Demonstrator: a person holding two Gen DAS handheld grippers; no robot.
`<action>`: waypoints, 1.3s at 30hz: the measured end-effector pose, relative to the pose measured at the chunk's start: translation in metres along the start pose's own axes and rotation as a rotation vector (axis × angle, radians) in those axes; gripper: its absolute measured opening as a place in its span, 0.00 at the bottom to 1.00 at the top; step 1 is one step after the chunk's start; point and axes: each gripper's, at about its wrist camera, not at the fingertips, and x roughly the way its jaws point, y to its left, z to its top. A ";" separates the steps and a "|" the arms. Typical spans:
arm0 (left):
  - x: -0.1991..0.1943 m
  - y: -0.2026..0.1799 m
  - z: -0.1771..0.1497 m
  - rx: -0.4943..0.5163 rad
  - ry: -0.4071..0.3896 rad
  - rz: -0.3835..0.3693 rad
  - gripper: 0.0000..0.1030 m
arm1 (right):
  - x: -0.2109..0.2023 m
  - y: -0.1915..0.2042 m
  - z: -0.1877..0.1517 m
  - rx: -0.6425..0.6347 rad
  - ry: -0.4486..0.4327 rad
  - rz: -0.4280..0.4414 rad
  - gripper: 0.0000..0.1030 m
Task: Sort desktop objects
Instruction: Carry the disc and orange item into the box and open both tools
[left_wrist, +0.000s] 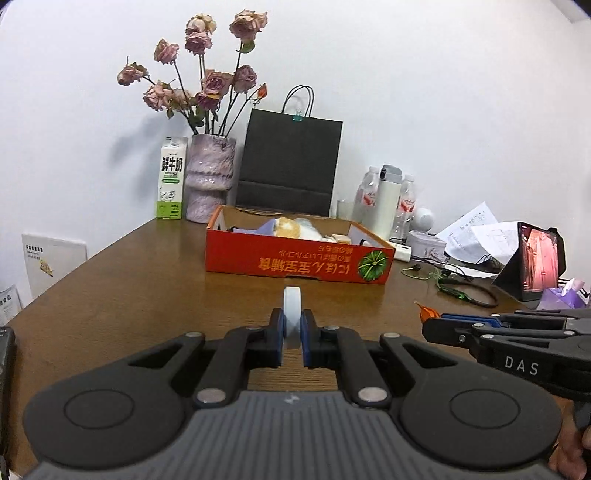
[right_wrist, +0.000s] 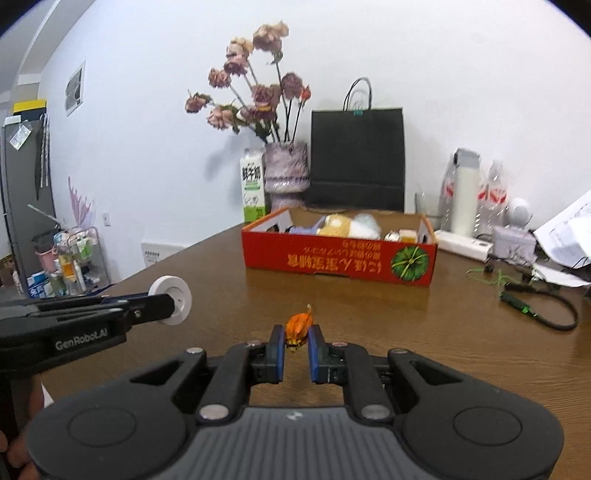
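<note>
My left gripper (left_wrist: 293, 328) is shut on a round white disc (left_wrist: 292, 310) held on edge above the brown table (left_wrist: 129, 295); from the right wrist view the same disc (right_wrist: 173, 295) shows its flat face at the left. My right gripper (right_wrist: 296, 338) is shut on a small orange wrapped sweet (right_wrist: 298, 326), whose tip (left_wrist: 424, 312) also pokes out at the right of the left wrist view. A red cardboard box (left_wrist: 295, 264) (right_wrist: 332, 264) lies ahead of both grippers, holding a plush toy and other small items.
Behind the box stand a milk carton (left_wrist: 171, 177), a vase of dried roses (left_wrist: 208, 179) and a black paper bag (left_wrist: 290, 162). Bottles (left_wrist: 384, 199), papers, a tablet (left_wrist: 535, 258) and cables (right_wrist: 535, 306) crowd the right side. The table's left edge drops off.
</note>
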 end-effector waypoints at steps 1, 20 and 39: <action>0.000 -0.001 0.001 0.001 -0.001 0.001 0.10 | -0.001 -0.001 0.000 0.004 -0.005 -0.003 0.12; 0.166 -0.002 0.121 -0.082 0.015 -0.087 0.10 | 0.133 -0.106 0.131 0.102 -0.063 -0.022 0.12; 0.380 0.017 0.139 -0.038 0.387 -0.131 0.45 | 0.386 -0.199 0.172 0.339 0.359 -0.011 0.49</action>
